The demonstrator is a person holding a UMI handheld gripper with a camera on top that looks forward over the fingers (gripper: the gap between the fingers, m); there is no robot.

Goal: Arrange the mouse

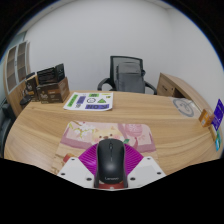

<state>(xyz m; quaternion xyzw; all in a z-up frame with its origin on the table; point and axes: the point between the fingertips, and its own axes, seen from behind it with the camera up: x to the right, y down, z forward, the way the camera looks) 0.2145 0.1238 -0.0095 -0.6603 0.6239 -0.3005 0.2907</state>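
Observation:
A black Lenovo mouse (110, 162) sits between my gripper's (111, 168) two fingers, its wheel end pointing away from me. The magenta pads (87, 158) press against both of its sides, so the gripper is shut on it. The mouse is held over the near edge of a wooden table (60, 118). Just beyond it lies a pale mouse mat (105, 133) printed with pink figures. The mouse's underside is hidden.
A white sheet with green and blue print (89, 100) lies further back on the table. Dark boxes (45, 82) stand at the far left. A grey office chair (128, 72) stands behind the table. Blue and yellow items (213, 115) are at the right end.

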